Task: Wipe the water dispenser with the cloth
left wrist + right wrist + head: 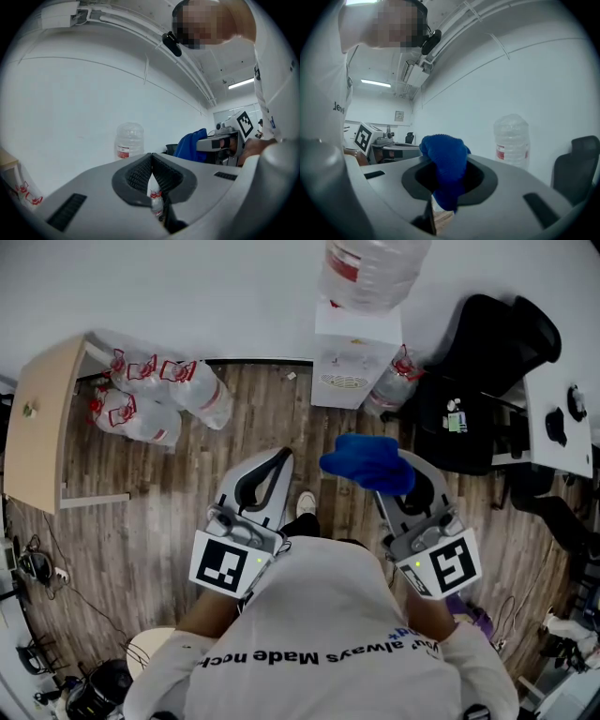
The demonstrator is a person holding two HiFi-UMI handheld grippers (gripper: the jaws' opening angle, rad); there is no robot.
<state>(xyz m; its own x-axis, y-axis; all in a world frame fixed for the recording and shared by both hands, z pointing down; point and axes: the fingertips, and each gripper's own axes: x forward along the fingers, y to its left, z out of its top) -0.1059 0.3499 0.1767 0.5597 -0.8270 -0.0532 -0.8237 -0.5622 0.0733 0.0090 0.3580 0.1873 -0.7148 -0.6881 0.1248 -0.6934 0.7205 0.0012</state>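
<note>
A white water dispenser (352,360) stands against the far wall with a clear bottle (372,271) on top; the bottle (128,139) shows in the left gripper view and, as the bottle (512,138), in the right gripper view. My right gripper (392,468) is shut on a blue cloth (368,462), bunched between its jaws; the cloth (444,168) fills the jaw gap. My left gripper (281,457) is shut with nothing in it, its ribbed pads (145,172) pressed together. Both grippers are held close to my chest, a good step short of the dispenser.
Several empty water bottles (159,390) lie on the wood floor left of the dispenser, and one more (392,382) leans at its right. A wooden table (37,418) stands at left. A black office chair (478,371) and a white desk (562,418) stand at right.
</note>
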